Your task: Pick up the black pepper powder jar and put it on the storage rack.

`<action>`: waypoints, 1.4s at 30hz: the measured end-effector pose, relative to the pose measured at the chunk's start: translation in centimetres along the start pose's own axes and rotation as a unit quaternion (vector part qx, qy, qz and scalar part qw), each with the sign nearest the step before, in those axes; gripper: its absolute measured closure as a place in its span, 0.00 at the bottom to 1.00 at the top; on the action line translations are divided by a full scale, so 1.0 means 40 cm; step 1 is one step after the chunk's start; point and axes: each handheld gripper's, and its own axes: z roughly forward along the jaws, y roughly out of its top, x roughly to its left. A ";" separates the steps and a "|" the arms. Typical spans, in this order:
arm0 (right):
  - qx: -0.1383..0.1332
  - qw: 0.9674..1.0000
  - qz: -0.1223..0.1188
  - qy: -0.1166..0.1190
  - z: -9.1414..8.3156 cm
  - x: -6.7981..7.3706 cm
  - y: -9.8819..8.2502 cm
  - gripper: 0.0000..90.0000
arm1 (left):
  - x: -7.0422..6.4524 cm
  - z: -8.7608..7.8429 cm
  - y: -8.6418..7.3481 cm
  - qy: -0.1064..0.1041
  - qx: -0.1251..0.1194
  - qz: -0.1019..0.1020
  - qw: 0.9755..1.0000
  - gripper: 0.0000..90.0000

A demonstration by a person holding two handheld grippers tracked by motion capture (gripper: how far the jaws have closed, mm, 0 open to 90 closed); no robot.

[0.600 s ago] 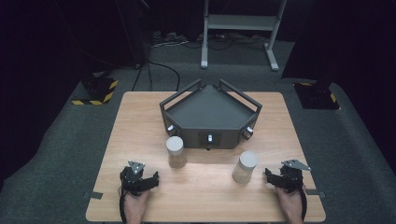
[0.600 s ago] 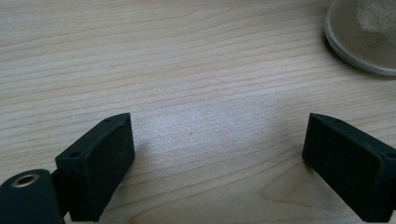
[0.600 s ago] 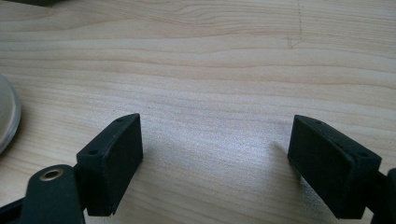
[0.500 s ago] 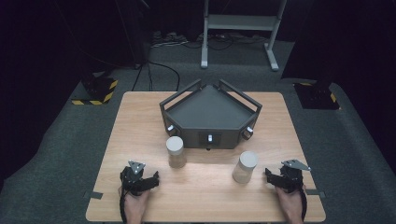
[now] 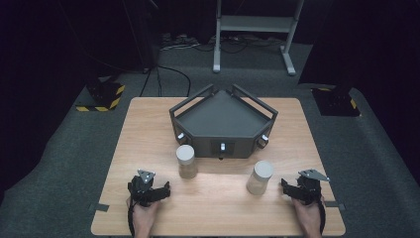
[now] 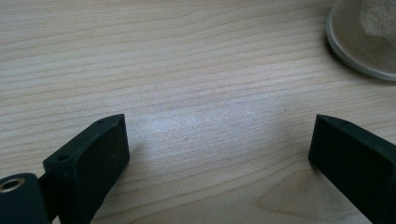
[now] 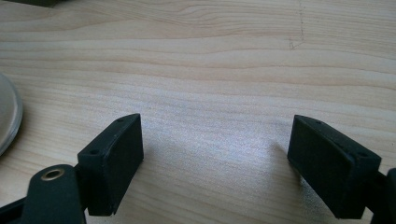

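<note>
two lidded jars (image 5: pixel 186 161) (image 5: pixel 260 177) of pale powder stand before an empty dark tray (image 5: pixel 224 116).

1. Left jar (image 6: pixel 362 39): cut off by the left gripper view's top-right corner.
2. Right jar (image 7: pixel 7 119): a sliver at the right gripper view's left edge.
3. Jar contents: indeterminable.

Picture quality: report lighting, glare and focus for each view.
High view: the table is lit, its surroundings nearly black, and the picture is soft. Left gripper view: a pale sheen on the wood between the open jaws; the jar at top right is blurred. Right gripper view: a similar sheen, with soft shadows beside the jaws.
</note>
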 end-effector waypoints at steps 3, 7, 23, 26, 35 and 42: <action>0.000 1.000 0.000 0.000 0.000 0.000 0.000 0.20 | 0.000 0.000 0.001 0.000 0.001 0.001 1.000 0.05; 0.001 1.000 0.000 0.000 0.002 -0.001 0.002 0.20 | 0.003 0.000 0.000 -0.004 0.002 0.004 1.000 0.03; 0.001 1.000 0.000 0.000 0.002 0.000 0.002 0.20 | 0.016 -0.032 -0.008 -0.025 -0.009 0.026 0.999 0.02; 0.001 1.000 0.000 0.000 0.002 0.000 0.002 0.20 | 0.017 -0.034 -0.010 -0.034 -0.008 0.029 0.999 0.02; 0.001 1.000 0.000 0.000 0.002 0.000 0.002 0.20 | 0.001 -0.037 -0.001 -0.057 -0.009 0.053 0.997 0.02; 0.001 1.000 0.000 0.000 0.002 0.000 0.002 0.20 | -0.013 -0.028 0.016 -0.073 -0.010 0.062 0.995 0.02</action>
